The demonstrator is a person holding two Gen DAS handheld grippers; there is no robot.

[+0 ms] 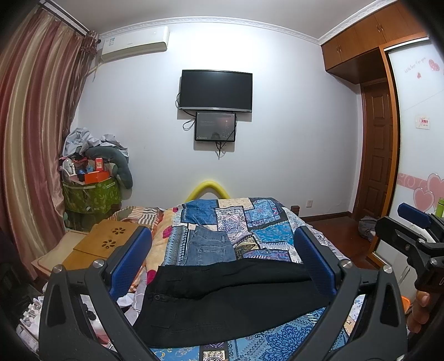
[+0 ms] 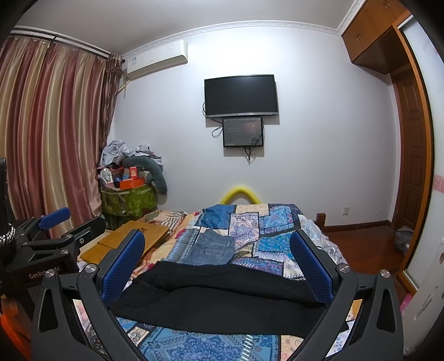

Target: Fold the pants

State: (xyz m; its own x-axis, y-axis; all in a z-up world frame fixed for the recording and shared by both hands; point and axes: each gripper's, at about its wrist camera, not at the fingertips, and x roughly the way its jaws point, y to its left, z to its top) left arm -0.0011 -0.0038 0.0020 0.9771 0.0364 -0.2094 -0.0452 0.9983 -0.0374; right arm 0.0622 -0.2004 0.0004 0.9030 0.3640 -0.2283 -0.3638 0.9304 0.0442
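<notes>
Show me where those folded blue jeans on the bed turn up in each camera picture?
Left wrist: blue jeans lie just left of centre, directly beyond the black pants.
Right wrist: blue jeans sit at centre-left, again behind the black pants.
Shared landmark: the wall television.

Both views are evenly lit by soft indoor light from above, out of frame; the pale lilac wall (image 1: pixel 291 125) is bright and nearly shadowless. Strong fisheye bending curves the white ceiling cornice (image 1: pixel 211 20) and the striped pink-and-gold curtains (image 2: pixel 47 133), and black vignetting fills the corners. The flat black pair of pants (image 1: pixel 222 300) reads as a near-featureless dark mass with little fold detail. The black wall-mounted television (image 2: pixel 241 95) shows no glare. Focus is sharp centrally, slightly soft at the rims.
</notes>
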